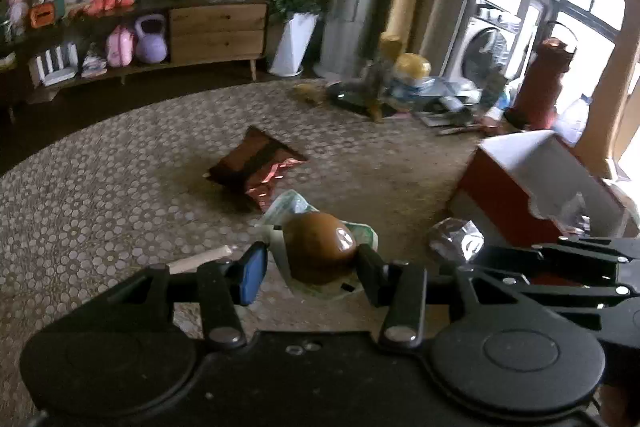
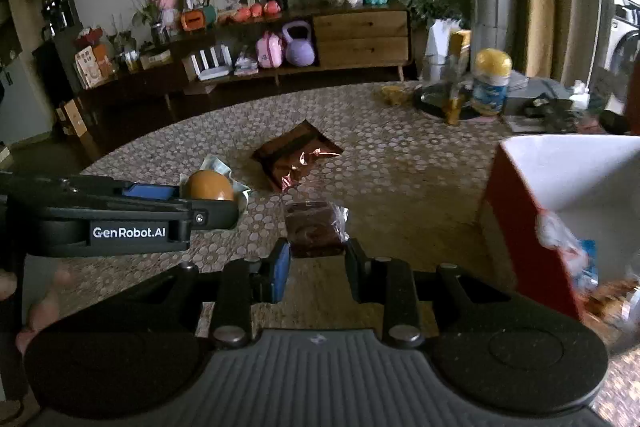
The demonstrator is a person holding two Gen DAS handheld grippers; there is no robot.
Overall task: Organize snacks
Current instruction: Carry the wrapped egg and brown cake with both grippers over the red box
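My left gripper [image 1: 312, 277] is shut on a round brown bun in a clear and green wrapper [image 1: 320, 247], held above the patterned tablecloth [image 1: 100, 207]. In the right wrist view this left gripper [image 2: 208, 205] comes in from the left with the bun [image 2: 210, 185] at its tips. My right gripper [image 2: 319, 267] is shut on a dark brown cake in clear wrap [image 2: 316, 229]; the same cake [image 1: 456, 239] shows at the right in the left wrist view. A red-brown foil snack bag [image 1: 256, 167] [image 2: 298, 155] lies flat mid-table.
A red and white box [image 1: 520, 179] [image 2: 560, 167] stands open at the right with snack packs inside. At the table's far side are a yellow-lidded jar [image 2: 492, 83], a gold bottle [image 2: 456, 79] and a dark tray [image 2: 436, 103]. A hand [image 2: 40, 311] shows low left.
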